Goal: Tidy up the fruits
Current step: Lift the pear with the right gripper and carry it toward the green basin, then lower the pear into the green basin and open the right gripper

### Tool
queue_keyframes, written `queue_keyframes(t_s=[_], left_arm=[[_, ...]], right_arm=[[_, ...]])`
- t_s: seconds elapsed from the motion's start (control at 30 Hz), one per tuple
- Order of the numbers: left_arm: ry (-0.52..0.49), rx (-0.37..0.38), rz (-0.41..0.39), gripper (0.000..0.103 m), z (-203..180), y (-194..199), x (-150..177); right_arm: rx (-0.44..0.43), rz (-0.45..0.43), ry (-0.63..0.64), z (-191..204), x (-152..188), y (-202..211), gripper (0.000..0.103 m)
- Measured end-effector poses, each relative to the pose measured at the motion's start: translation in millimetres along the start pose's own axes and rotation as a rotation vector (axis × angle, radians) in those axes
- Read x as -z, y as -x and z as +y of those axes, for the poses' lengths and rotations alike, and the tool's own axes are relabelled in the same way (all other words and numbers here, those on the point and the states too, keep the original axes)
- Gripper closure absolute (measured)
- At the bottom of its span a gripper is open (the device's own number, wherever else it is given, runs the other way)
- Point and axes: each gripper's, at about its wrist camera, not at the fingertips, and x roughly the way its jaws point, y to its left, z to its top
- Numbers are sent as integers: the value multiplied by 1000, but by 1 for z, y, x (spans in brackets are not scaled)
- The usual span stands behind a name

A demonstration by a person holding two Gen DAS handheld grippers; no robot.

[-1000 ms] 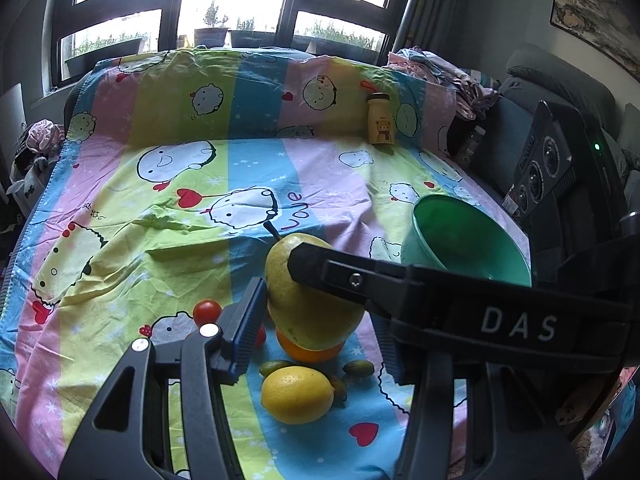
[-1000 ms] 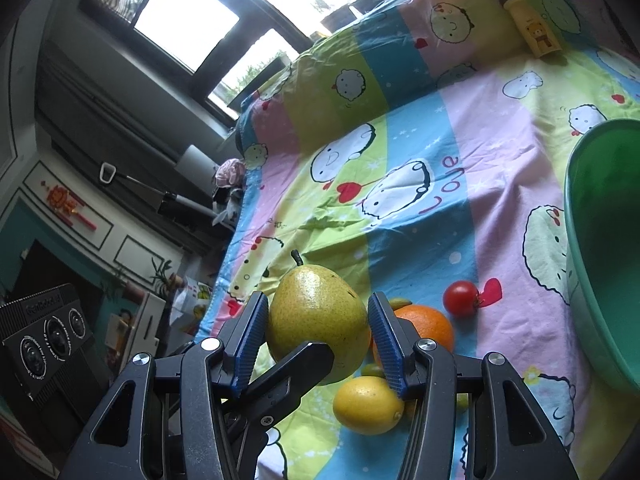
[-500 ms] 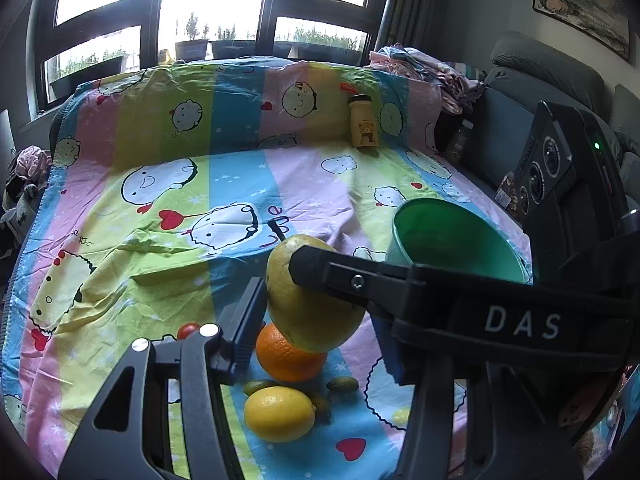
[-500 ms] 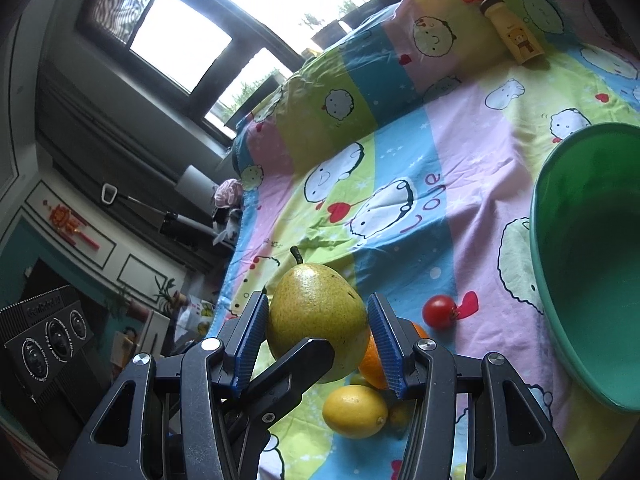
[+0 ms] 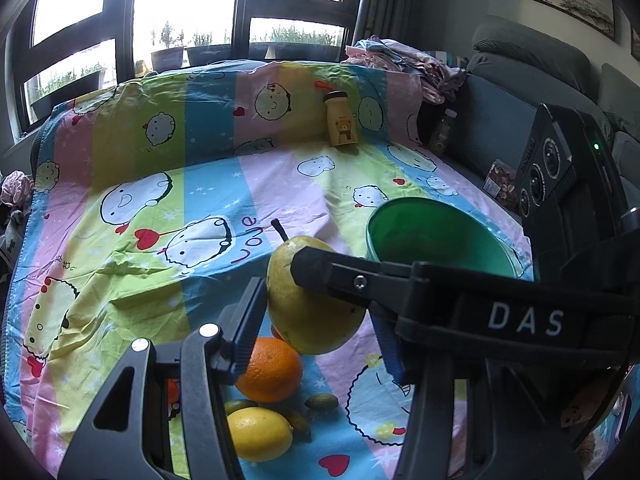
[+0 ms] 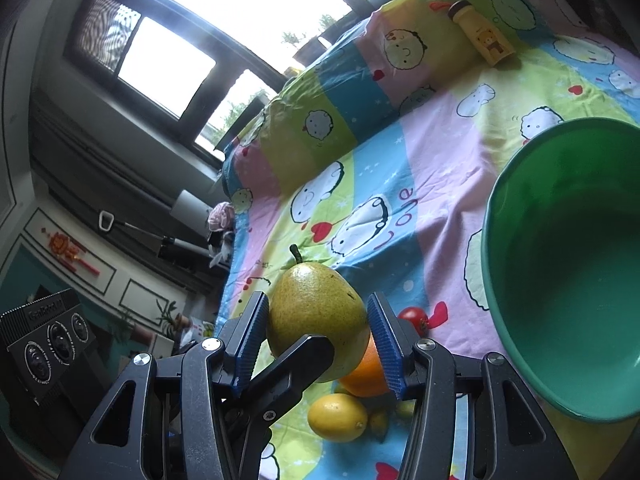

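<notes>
The pear (image 6: pixel 316 316) hangs clear of the sheet (image 6: pixel 420 184), low in the middle of the right wrist view, stem (image 6: pixel 296 254) pointing up. Both grippers have hold of it at once. The right gripper (image 6: pixel 316 336) is partly closed, its blue pads (image 6: pixel 384 340) pressed against the pear's two flanks. A black finger (image 6: pixel 296 364) of the other gripper crosses in front of the pear's lower half and touches it.

In the left wrist view the same pear (image 5: pixel 308 312) sits at centre. The left gripper (image 5: pixel 316 316) is also partly closed around it, with one pad (image 5: pixel 250 324) against its left side; the far finger is mostly hidden behind the right gripper's black arm, marked DAS, which reaches in from the right edge and lies across the pear's upper right.

Below the pear, on the sheet, lie an orange (image 5: pixel 270 370) and, nearer the bottom edge, a lemon (image 5: pixel 260 434). A few small green fruits (image 5: pixel 322 402) lie around the lemon. A red tomato (image 6: pixel 414 318) shows just right of the blue pad in the right wrist view, beside a red heart print.

The green bowl (image 6: pixel 560 264) fills the right side of that view, open and tilted toward the camera, resting on the sheet near the fruit pile. In the left wrist view the bowl (image 5: pixel 436 232) sits right of centre, just behind the DAS arm.

A yellow bottle (image 5: pixel 340 124) with a bear label leans against the raised back of the sheet, upper centre, well apart from the fruit.
</notes>
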Motion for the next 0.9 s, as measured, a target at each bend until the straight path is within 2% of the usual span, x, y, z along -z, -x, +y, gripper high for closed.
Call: queue_keyframes(t_s=[0.9], left_arm=[[-115, 61, 1, 52, -49, -32, -20]], right_arm=[[27, -130, -115, -45, -12, 45, 54]])
